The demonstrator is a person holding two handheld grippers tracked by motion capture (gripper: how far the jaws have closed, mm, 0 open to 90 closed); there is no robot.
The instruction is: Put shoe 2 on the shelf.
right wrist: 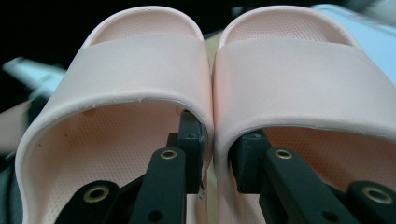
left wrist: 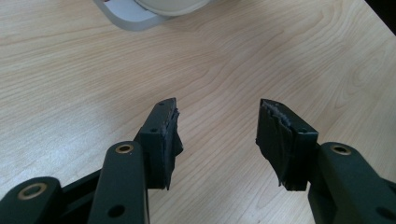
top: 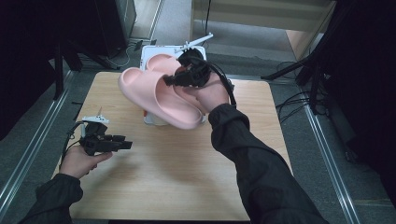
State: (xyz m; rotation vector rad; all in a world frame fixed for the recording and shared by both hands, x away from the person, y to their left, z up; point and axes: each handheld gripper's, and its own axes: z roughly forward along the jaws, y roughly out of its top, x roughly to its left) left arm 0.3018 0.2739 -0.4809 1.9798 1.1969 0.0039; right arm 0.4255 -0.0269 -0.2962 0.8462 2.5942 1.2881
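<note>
From the high view, I see my right gripper (top: 180,77) carrying the pink slippers (top: 156,95) at 12 o'clock above the table (top: 187,186); my left gripper (top: 122,142) waits at 9 o'clock. In the left gripper view its jaws stand apart with nothing between them. In the right gripper view the jaws pinch the slippers' two inner walls together. I judge this the carrying step; next I need a steady transfer.

This looks like a recording lab or test room rather than a home. A small light wooden table (top: 177,186) stands alone on a grey floor (top: 308,154), flanked by long metal floor rails (top: 28,149). Black stand legs (top: 299,70) and loose black cables (top: 292,100) crowd the dark edges around it.
</note>
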